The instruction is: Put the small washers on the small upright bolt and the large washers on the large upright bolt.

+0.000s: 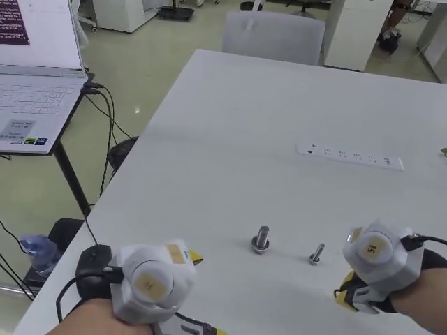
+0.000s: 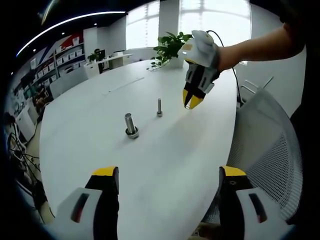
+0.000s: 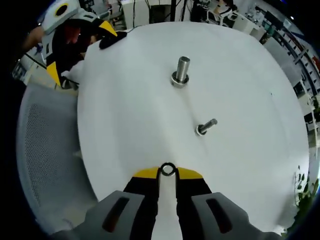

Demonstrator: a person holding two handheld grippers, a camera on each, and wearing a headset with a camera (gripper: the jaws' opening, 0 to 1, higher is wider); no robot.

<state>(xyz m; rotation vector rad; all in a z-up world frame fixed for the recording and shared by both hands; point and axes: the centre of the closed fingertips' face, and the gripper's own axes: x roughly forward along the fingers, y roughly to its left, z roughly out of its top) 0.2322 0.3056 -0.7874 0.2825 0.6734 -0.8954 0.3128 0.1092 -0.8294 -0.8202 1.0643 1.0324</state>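
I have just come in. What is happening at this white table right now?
A person works at a white table with a gripper in each hand. The right gripper is shut on a washer, pinched at its jaw tips, and hangs near the small bolt. The left gripper is open and holds nothing. The large bolt and the small one stand upright, a little apart.
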